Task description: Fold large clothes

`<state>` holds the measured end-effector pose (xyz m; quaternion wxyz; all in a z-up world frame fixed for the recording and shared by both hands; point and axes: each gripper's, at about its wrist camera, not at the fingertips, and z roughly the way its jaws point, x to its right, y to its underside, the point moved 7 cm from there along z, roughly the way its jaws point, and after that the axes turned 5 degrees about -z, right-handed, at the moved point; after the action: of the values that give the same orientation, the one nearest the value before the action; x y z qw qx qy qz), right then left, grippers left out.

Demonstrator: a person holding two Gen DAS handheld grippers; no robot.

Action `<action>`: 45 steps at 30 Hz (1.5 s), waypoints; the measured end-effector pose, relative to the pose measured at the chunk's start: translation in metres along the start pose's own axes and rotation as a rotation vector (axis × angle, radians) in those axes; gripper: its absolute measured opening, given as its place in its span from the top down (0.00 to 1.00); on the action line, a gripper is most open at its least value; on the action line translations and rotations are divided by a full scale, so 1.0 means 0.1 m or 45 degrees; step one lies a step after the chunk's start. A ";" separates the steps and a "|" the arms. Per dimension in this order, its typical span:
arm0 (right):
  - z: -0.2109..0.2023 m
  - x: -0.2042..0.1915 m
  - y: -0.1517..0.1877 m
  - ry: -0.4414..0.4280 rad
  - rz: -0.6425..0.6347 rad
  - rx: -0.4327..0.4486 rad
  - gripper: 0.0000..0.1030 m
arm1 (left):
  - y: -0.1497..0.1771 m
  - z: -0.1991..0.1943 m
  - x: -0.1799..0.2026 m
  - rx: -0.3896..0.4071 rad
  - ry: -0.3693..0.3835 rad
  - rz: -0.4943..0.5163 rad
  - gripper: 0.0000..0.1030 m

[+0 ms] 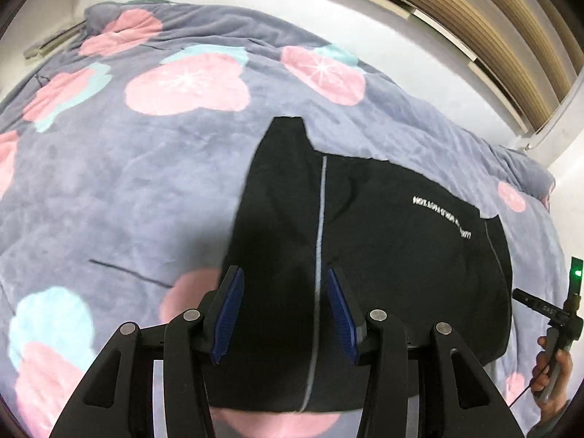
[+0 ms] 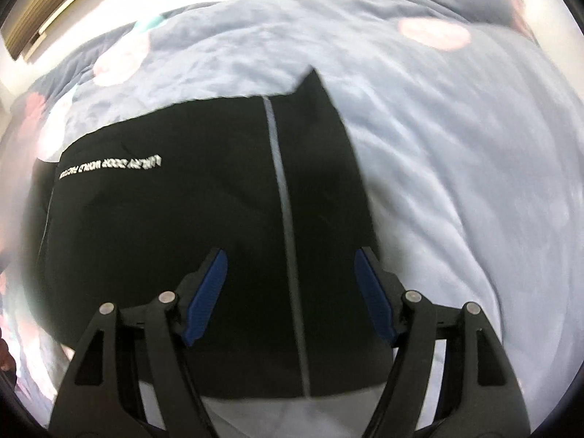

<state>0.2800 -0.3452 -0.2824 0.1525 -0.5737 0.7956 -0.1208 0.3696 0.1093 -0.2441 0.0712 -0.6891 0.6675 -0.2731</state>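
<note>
A black garment (image 1: 383,241) with a thin grey stripe and a line of white lettering lies flat on a grey blanket. It also shows in the right wrist view (image 2: 204,219). My left gripper (image 1: 284,284) is open and empty, hovering over the garment's left part by the grey stripe. My right gripper (image 2: 292,262) is open and empty, hovering over the garment's right part with a grey stripe between its blue pads. The other hand-held gripper (image 1: 562,321) shows at the right edge of the left wrist view.
The grey blanket (image 1: 146,168) with pink and teal flowers covers the bed on all sides of the garment; it also shows in the right wrist view (image 2: 456,146). White wall and wooden slats (image 1: 492,25) stand behind the bed.
</note>
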 end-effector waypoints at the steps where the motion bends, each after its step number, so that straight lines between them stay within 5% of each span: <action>1: 0.00 0.04 0.05 -0.020 0.019 -0.009 0.31 | 0.02 -0.02 -0.04 -0.007 0.000 -0.001 0.52; 17: 0.22 0.27 0.34 -0.117 0.131 -0.083 0.27 | 0.23 0.22 -0.38 -0.189 0.045 -0.117 0.52; 23: 0.37 0.33 0.24 -0.168 0.163 -0.074 0.13 | 0.14 0.58 -0.32 -0.275 0.109 -0.071 0.44; 26: 0.48 0.32 0.20 -0.236 0.148 -0.106 0.08 | 0.18 0.84 -0.32 -0.365 0.137 -0.067 0.40; 29: 0.59 0.30 0.16 -0.295 0.111 -0.143 0.01 | 0.19 1.03 -0.37 -0.402 0.202 -0.127 0.25; 33: 0.74 0.22 0.08 -0.421 0.088 -0.190 0.01 | 0.18 1.20 -0.39 -0.452 0.337 -0.224 0.23; 38: 0.89 0.01 -0.02 -0.586 0.065 -0.225 0.01 | 0.16 1.30 -0.30 -0.465 0.396 -0.216 0.22; 45: 1.04 -0.13 -0.09 -0.663 0.060 -0.256 0.00 | 0.15 1.43 -0.11 -0.492 0.489 -0.251 0.22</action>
<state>0.3313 -0.3374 -0.3733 0.2969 -0.5790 0.7507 0.1139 0.4243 0.0808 -0.3741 -0.2161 -0.6870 0.6383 -0.2720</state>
